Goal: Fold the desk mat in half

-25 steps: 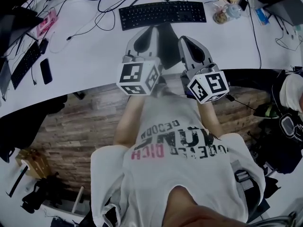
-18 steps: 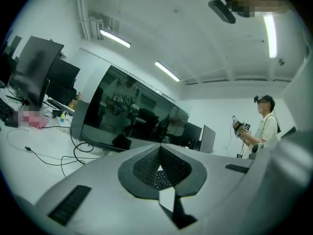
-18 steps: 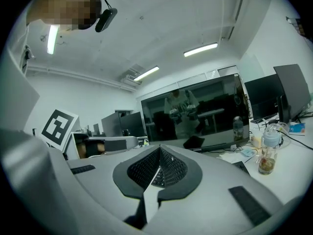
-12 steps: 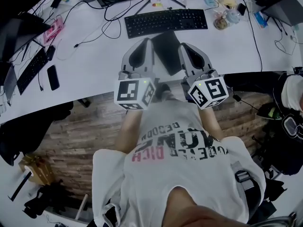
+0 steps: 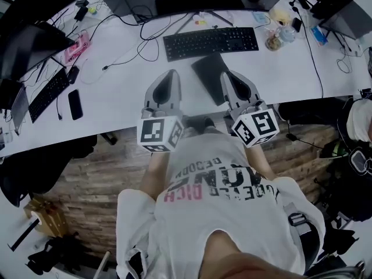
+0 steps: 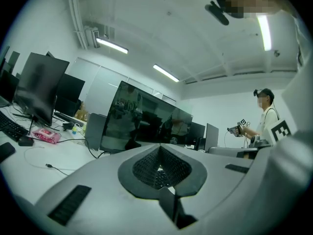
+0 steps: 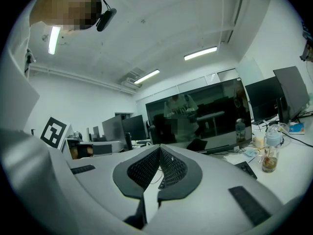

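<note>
Left gripper (image 5: pixel 169 75) and right gripper (image 5: pixel 228 75): fingers closed, empty; left shifted leftward from desk mat (image 5: pixel 207 74); white tabletop (image 5: pixel 116 86), monitor (image 6: pixel 142 119) beyond.

Black kbd (image 5: pixel 210 42) at rear, phone (image 5: pixel 75 104) left, on white desk (image 5: pixel 122 86).

Left gripper (image 5: pixel 169 74), right gripper (image 5: pixel 228 75): closed, level

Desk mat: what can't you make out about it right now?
- Head view: desk mat is small and dark; one layer or two cannot be told.
- Head view: its right edge is hidden behind the right tool.
- Gripper views: the left tool and right tool bodies fill the lower frame; the mat does not show.
</note>
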The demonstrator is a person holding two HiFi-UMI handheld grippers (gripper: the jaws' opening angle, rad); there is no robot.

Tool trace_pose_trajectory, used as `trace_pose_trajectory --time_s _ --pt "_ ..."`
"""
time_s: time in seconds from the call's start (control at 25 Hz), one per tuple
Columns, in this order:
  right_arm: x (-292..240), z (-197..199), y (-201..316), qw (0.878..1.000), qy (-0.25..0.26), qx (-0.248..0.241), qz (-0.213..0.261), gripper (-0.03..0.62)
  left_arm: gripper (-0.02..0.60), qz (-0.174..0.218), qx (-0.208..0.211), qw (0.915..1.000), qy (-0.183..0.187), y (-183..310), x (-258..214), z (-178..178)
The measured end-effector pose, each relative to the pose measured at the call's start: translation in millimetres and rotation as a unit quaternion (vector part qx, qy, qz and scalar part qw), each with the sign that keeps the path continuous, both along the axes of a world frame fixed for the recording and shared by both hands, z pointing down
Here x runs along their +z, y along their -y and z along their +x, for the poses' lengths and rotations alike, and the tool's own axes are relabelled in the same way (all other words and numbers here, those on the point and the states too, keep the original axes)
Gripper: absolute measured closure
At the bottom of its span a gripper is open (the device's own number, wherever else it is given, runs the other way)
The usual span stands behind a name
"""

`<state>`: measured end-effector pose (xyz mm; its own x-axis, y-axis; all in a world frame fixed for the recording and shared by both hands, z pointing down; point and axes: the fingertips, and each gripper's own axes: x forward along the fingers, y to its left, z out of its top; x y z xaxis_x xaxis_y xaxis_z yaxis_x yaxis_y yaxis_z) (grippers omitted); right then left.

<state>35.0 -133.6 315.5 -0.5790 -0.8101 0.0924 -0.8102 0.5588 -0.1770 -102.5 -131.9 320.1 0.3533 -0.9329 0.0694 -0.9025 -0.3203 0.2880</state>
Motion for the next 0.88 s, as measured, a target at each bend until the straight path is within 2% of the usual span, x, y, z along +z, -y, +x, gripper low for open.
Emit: trace_pose_trajectory --time_s 0.48,0.64,0.88 --pt "-1.0 -26.4 -11.2 1.0 0.004 -0.005 0.016 0.597 0.58 0.011 -0.018 0.9998 0.007 -22.1 -3.0 -35.6" --pt "-5.4 -31.7 -12.1 0.999 0.006 -0.007 0.031 0.597 0.58 0.002 -0.02 0.9997 0.013 -29.0 4.6 -44.9" --pt "-8.5 -29.4 -12.8 0.999 0.005 -0.002 0.04 0.597 0.58 -0.002 -0.019 0.9998 0.005 -32.1 8.5 -46.8"
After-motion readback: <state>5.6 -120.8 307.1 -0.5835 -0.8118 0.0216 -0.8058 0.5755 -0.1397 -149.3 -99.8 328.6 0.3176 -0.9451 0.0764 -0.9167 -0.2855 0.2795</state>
